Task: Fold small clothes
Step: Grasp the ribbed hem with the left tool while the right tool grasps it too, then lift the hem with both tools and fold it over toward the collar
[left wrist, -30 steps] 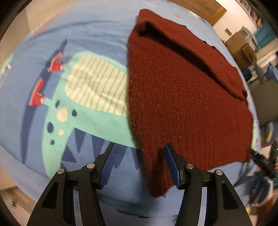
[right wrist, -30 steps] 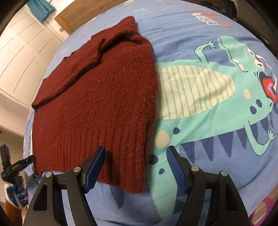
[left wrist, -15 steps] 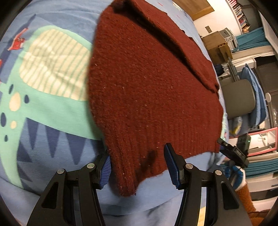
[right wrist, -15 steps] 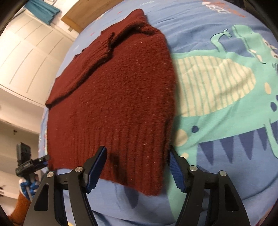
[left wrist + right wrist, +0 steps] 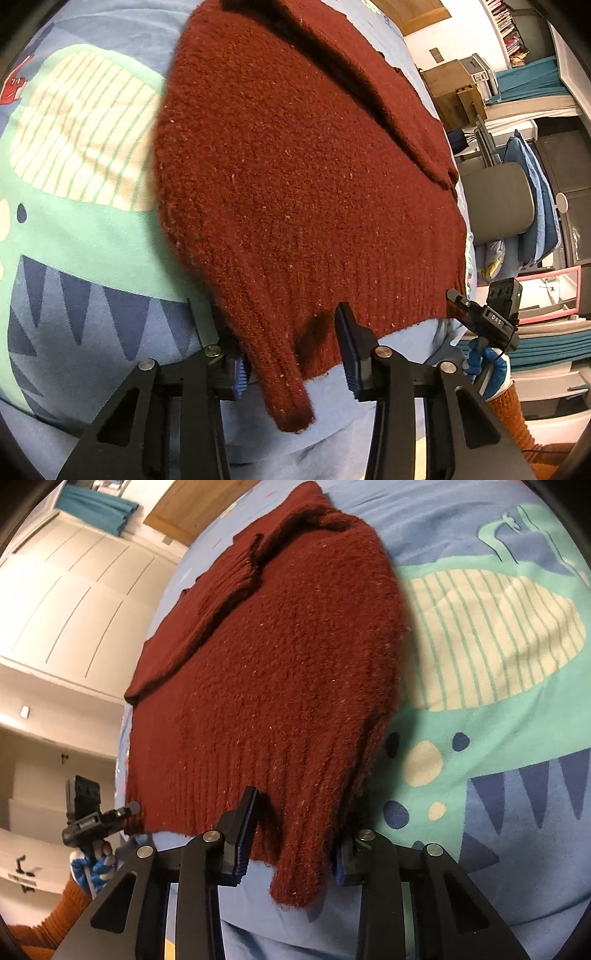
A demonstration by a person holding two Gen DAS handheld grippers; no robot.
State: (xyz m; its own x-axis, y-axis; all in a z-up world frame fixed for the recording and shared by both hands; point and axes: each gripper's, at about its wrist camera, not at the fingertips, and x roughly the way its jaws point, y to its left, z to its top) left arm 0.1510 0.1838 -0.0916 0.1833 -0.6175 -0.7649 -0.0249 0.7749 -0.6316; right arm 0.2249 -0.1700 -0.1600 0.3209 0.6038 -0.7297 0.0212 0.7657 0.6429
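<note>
A maroon knitted sweater (image 5: pixel 295 166) lies flat on the blue dinosaur-print bedspread (image 5: pixel 74 258), with one sleeve folded across its back (image 5: pixel 221 587). My left gripper (image 5: pixel 291 365) straddles the hem's left corner. Its jaws are closing and the blue pads (image 5: pixel 349 354) squeeze the ribbed edge into a ridge. In the right wrist view, my right gripper (image 5: pixel 291 849) is closing on the sweater's (image 5: pixel 277 683) other hem corner, and the bunched knit fills the gap between its pads (image 5: pixel 245 834). Both corners overhang the bed's near edge.
Blue-gloved hands with orange sleeves (image 5: pixel 484 362) (image 5: pixel 92 864) hold the grippers. A grey chair (image 5: pixel 495 199), shelves and stacked teal cloth (image 5: pixel 535 85) stand beyond the bed on one side. White cupboard doors (image 5: pixel 66 583) stand on the other.
Both grippers tipped down and slid onto the hem corners. Their jaws went from wide apart to narrow, and the knit between them bunched into ridges.
</note>
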